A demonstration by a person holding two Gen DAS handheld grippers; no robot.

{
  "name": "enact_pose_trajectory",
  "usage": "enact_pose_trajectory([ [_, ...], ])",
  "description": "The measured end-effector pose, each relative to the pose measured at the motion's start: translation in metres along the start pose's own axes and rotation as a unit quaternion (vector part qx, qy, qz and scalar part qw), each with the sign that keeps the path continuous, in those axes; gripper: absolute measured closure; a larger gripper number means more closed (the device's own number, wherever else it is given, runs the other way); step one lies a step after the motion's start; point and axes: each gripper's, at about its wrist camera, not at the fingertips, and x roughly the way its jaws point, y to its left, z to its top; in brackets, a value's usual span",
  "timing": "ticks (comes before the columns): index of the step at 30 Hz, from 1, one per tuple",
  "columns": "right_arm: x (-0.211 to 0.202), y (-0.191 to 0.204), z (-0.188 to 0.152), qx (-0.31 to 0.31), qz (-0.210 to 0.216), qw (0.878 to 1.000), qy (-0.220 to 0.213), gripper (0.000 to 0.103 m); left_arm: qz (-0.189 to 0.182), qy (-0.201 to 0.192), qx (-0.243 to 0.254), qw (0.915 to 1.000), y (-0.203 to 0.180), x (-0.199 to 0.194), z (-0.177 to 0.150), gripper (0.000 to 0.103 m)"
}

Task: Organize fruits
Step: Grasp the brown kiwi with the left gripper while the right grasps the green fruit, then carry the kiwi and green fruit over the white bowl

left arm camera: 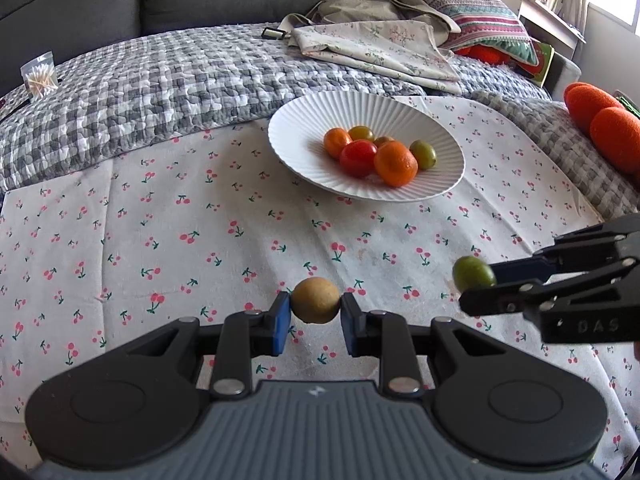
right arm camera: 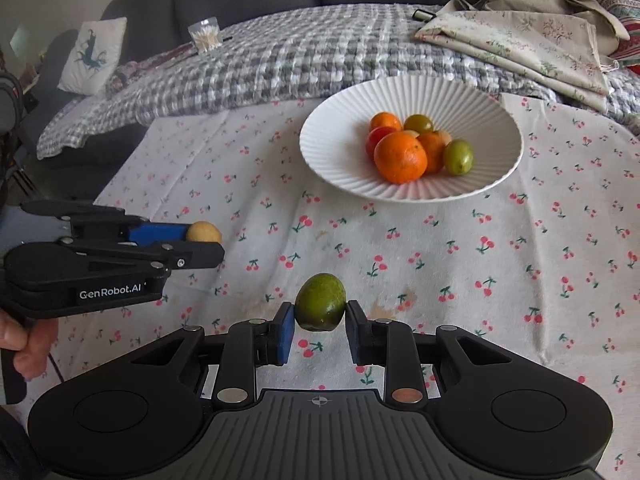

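My left gripper (left arm camera: 315,307) is shut on a small tan round fruit (left arm camera: 315,300), held above the cherry-print cloth; it also shows in the right wrist view (right arm camera: 204,233). My right gripper (right arm camera: 320,314) is shut on a green oval fruit (right arm camera: 320,302), which also shows in the left wrist view (left arm camera: 474,273). A white ribbed plate (left arm camera: 304,120) lies ahead of both grippers and holds several fruits: orange mandarins (right arm camera: 400,157), a red tomato (left arm camera: 358,157) and green ones (right arm camera: 459,156).
The cherry-print cloth (left arm camera: 160,220) covers the near surface over a grey checked quilt (left arm camera: 160,72). Folded floral fabric (left arm camera: 380,48) and a striped pillow (left arm camera: 480,12) lie behind the plate. A cup of cotton swabs (right arm camera: 205,36) stands far left. Orange plush things (left arm camera: 600,120) lie at right.
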Motion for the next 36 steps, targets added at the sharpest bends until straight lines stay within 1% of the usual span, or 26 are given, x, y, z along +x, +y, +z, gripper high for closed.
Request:
enact_pose_trajectory([
  [4, -0.006, -0.008, 0.005, 0.010, -0.002, 1.000, -0.008, 0.077, 0.003, -0.005, -0.004, 1.0000, -0.001, -0.001, 0.002, 0.078],
  [11, -0.022, -0.027, 0.017, 0.034, -0.004, 0.999, -0.035, 0.077, 0.007, -0.023, -0.013, 0.9996, -0.002, -0.005, 0.008, 0.078],
  [19, -0.032, -0.051, 0.032, 0.058, -0.018, 0.996, -0.062, 0.077, 0.000, -0.055, 0.001, 0.9985, -0.019, -0.001, 0.029, 0.078],
  [24, -0.028, -0.068, 0.045, 0.077, -0.030, 0.994, -0.077, 0.077, 0.006, -0.067, 0.013, 0.9977, -0.030, 0.015, 0.048, 0.078],
  [26, -0.025, -0.075, 0.051, 0.084, -0.035, 0.992, -0.081, 0.077, 0.006, -0.072, 0.008, 0.9974, -0.030, 0.022, 0.056, 0.078],
  [29, -0.017, -0.083, 0.057, 0.092, -0.038, 0.992, -0.082, 0.077, -0.001, -0.072, -0.007, 0.9974, -0.027, 0.035, 0.066, 0.078],
  [36, 0.005, -0.088, 0.063, 0.091, -0.038, 0.992, -0.076, 0.076, -0.001, -0.062, -0.009, 0.9981, -0.026, 0.070, 0.077, 0.078],
])
